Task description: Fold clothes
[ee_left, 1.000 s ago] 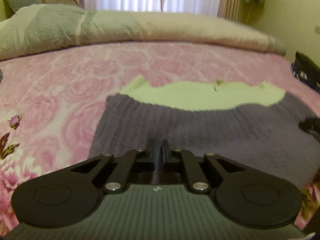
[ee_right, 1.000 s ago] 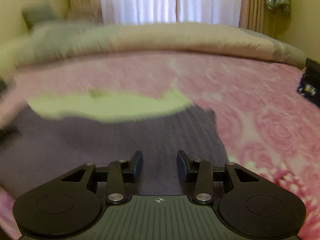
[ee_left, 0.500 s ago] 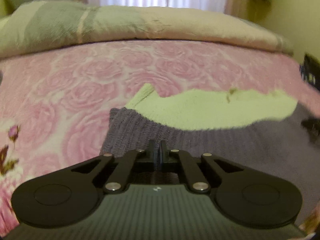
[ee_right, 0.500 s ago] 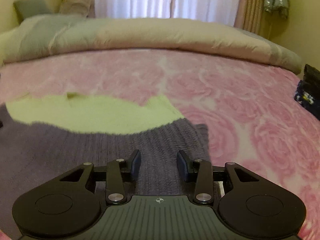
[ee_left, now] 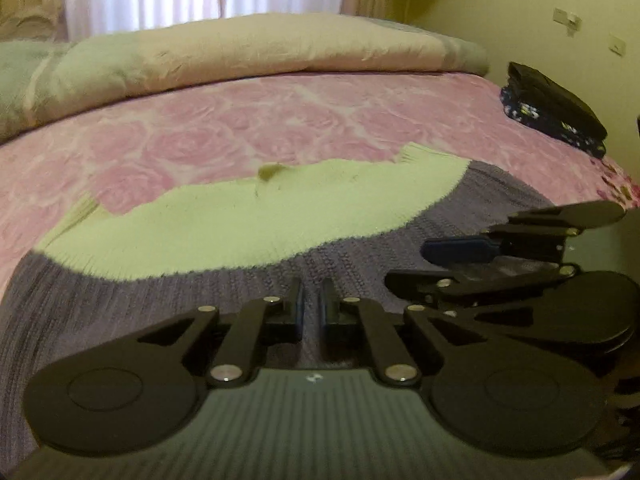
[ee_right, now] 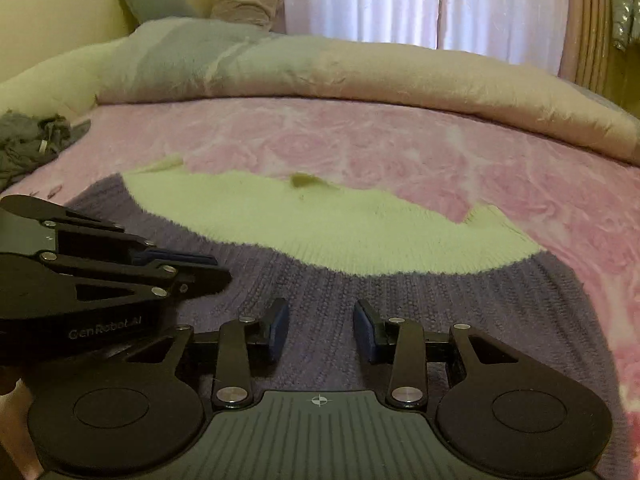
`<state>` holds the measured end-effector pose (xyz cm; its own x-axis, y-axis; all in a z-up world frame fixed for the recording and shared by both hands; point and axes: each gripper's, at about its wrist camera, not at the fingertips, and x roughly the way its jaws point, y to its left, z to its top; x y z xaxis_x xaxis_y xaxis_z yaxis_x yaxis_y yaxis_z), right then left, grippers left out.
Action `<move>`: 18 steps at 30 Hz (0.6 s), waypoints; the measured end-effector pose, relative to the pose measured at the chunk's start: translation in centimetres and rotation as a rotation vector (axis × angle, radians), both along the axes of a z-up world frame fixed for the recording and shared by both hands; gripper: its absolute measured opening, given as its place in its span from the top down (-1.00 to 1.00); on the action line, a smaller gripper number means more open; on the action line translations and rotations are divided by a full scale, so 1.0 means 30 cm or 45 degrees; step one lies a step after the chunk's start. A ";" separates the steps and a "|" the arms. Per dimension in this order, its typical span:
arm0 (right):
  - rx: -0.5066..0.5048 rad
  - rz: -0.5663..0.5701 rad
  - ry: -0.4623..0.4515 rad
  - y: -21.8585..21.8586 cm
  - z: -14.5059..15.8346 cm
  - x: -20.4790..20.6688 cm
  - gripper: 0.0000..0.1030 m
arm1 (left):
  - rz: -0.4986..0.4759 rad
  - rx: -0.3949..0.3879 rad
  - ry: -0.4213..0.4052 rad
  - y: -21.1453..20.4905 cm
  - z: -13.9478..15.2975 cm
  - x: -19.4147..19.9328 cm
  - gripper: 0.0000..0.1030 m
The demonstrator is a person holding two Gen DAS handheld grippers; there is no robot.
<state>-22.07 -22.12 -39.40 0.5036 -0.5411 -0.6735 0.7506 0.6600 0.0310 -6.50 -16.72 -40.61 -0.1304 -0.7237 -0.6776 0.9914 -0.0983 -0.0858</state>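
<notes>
Lying flat on the bed [ee_left: 280,120], the sweater [ee_left: 256,220] is the landmark: a knitted piece with a pale green upper part and a grey-purple ribbed lower part, spread over the pink rose-patterned cover. Both tools hang over its purple part, close together, side by side. The left gripper [ee_left: 311,304] has its fingers [ee_left: 294,310] drawn nearly together, only a thin slit between the pads, and purple knit shows in that slit; whether the pads pinch a fold of it I cannot tell. In the right wrist view this same gripper [ee_right: 216,270] comes in from the left edge, over the sweater's purple band. The right gripper [ee_right: 320,330] has its fingers [ee_right: 366,330] apart at a middling width, with nothing between them but the ribbed knit below. Beyond the sweater's green edge a long rolled quilt [ee_right: 360,76] lies across the bed. A dark folded pile [ee_left: 552,108] sits past the sweater's right side near the bed's corner, and a crumpled grey garment [ee_right: 32,140] lies past its left side
</notes>
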 end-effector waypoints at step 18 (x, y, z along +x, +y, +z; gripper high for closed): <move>-0.056 -0.234 -0.023 0.199 0.093 -0.260 0.25 | 0.482 0.028 -0.069 0.428 0.046 0.231 0.85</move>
<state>-29.85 -16.16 -36.61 0.4056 -0.6538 -0.6388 0.8582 0.5129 0.0199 0.44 -3.87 -39.22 0.1795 -0.6992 -0.6921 0.9604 0.2769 -0.0306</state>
